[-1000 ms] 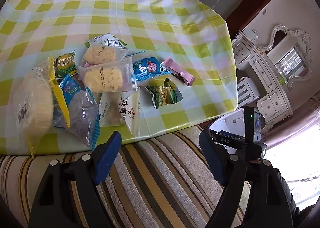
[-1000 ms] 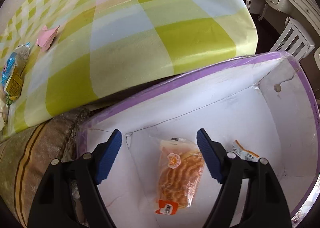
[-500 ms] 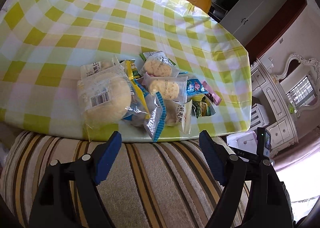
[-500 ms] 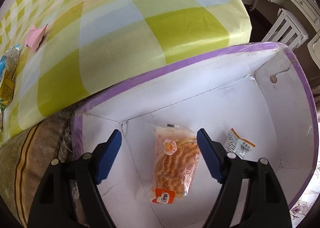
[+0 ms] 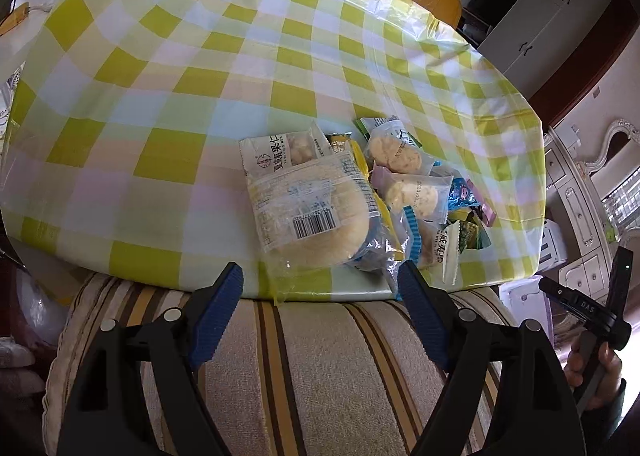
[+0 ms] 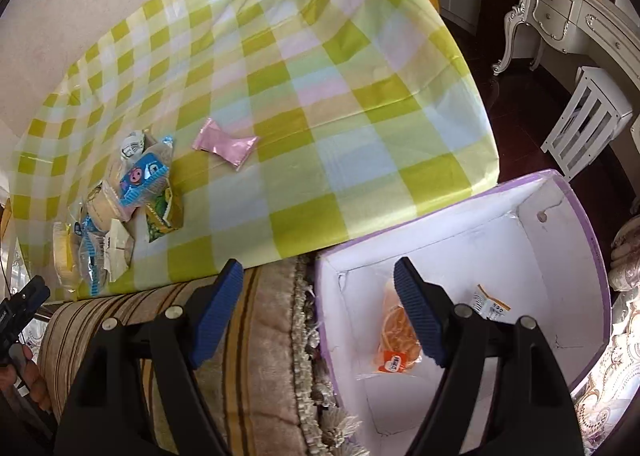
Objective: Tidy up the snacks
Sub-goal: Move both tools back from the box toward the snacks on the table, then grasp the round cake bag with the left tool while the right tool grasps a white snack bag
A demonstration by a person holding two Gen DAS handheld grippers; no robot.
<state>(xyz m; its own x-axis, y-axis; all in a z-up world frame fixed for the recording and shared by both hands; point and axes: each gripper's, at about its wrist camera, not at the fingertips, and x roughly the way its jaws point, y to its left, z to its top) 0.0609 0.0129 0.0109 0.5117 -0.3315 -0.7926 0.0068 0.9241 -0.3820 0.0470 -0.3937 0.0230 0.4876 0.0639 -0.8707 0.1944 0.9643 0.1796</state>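
Hovering left gripper (image 5: 320, 306) over striped cushion (image 5: 320, 376), jaws wide apart, nothing held. Snack pile (image 5: 360, 200) lay just beyond, near table edge; big bun pack (image 5: 316, 216) nearest, long axis across jaws. Right gripper (image 6: 318, 306) also gaping, empty, beside purple box (image 6: 576, 192) holding two packs; left nearer pile.
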